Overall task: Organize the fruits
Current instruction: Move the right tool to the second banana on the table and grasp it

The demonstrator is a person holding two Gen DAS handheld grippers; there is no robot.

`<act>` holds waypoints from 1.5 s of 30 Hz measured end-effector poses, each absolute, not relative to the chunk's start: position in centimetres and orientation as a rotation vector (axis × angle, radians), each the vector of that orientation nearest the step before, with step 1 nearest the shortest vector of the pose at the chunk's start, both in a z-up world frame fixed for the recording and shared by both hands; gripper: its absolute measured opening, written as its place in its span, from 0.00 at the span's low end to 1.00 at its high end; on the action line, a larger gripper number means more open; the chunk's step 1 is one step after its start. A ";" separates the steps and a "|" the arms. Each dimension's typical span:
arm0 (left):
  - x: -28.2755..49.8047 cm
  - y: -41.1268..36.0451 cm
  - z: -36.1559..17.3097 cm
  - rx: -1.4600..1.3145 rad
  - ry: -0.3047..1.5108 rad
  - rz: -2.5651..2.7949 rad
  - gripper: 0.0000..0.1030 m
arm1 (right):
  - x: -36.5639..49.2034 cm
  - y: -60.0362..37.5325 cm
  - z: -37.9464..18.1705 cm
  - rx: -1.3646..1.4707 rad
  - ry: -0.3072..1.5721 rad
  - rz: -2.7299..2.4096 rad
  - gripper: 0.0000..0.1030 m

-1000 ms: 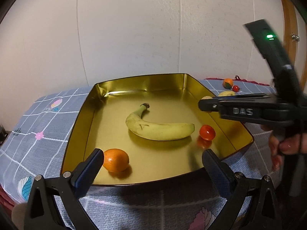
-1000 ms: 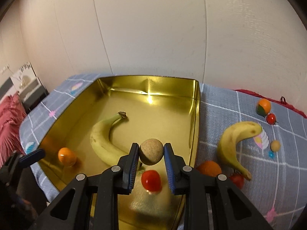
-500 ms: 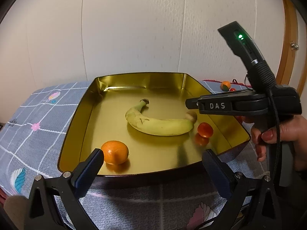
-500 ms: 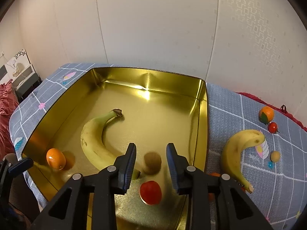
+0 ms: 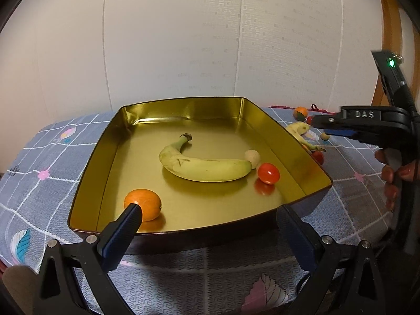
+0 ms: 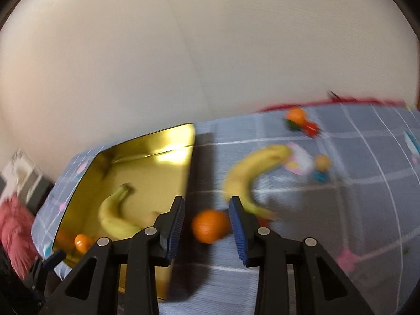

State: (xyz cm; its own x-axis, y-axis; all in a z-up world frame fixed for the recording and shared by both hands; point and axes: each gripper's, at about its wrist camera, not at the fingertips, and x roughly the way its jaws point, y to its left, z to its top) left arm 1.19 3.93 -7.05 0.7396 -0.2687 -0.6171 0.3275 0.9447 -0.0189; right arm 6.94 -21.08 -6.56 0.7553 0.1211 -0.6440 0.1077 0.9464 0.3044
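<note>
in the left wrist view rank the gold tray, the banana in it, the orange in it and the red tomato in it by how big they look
1. gold tray
2. banana
3. orange, though it lies nearest the camera
4. red tomato

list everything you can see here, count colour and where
tray: 1, gold, on the tablecloth
tablecloth: 1, grey-blue with white grid
bananas: 2, yellow, one in the tray, one on the cloth right of it
oranges: 3, orange, one in the tray's near left corner, one on the cloth beside the tray, one far back on the cloth
tomatoes: 3, red, one in the tray, one by the outside banana's tip, one beside the far orange
small tan balls: 2, one in the tray at the banana's tip, one on the cloth
left gripper: black, open, before the tray
right gripper: black, open, around the cloth orange
hand: 1, holding the right gripper
</note>
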 end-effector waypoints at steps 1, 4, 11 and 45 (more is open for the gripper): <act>1.1 3.7 -7.0 0.094 0.661 -0.332 1.00 | 6.7 -22.2 -6.9 0.365 0.723 -0.016 0.34; 0.8 3.2 -7.0 0.107 0.654 -0.342 1.00 | 6.3 -24.7 -7.6 0.423 0.742 -0.056 0.34; 0.0 2.3 -6.6 0.144 0.650 -0.351 1.00 | 9.8 -26.4 -7.5 0.461 0.800 -0.041 0.35; -0.7 0.3 -6.2 0.213 0.647 -0.372 1.00 | 13.6 -31.6 -10.0 0.348 0.970 -0.207 0.31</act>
